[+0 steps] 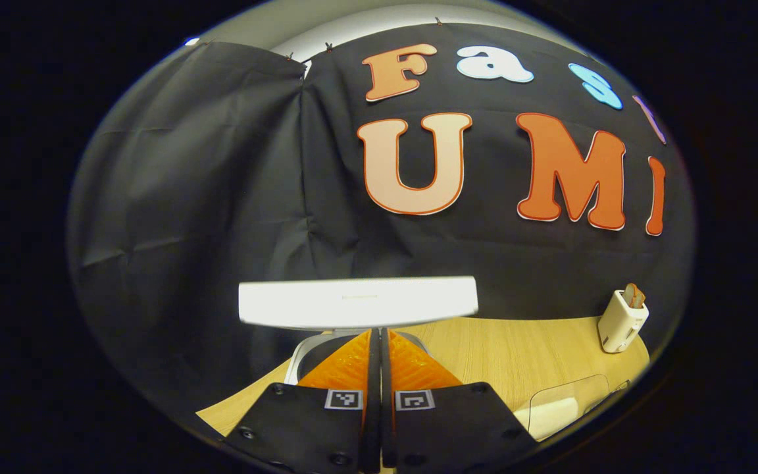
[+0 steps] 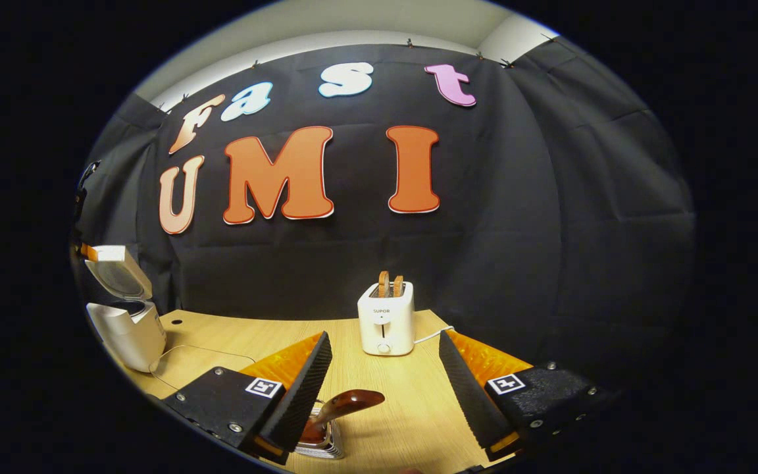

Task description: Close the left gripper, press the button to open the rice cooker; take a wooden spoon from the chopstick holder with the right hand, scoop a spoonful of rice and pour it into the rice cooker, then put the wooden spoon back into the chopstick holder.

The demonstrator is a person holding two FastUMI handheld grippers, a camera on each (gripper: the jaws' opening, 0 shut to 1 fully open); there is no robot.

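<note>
1. Black cloth hangs as the booth wall behind a pale wood-grain surface [image 2: 379,395].
2. From the left gripper view, the left tool [image 1: 379,368] has its two fingers pressed together with nothing between them, pointing at the rice cooker [image 1: 306,359] just ahead.
3. The rice cooker's white lid [image 1: 358,301] stands raised above the body, seen edge-on across the middle of that view.
4. From the right gripper view, the same cooker [image 2: 130,329] sits at the far left edge of the surface with its lid [image 2: 116,271] tilted up and back, so the pot is open.
5. The right tool [image 2: 382,388] has its fingers spread wide apart, holding nothing.
6. Below and between those fingers, nearer the left one, the brown handle of the wooden spoon [image 2: 347,403] slants up out of the chopstick holder [image 2: 321,442], a metal container at the near edge.
7. A white toaster [image 2: 386,317] with two slices in its slots stands farther back, near the wall, well apart from the cooker.
8. A clear container [image 1: 566,403] lies on the surface at the lower right of the left gripper view; its contents are not clear.
</note>
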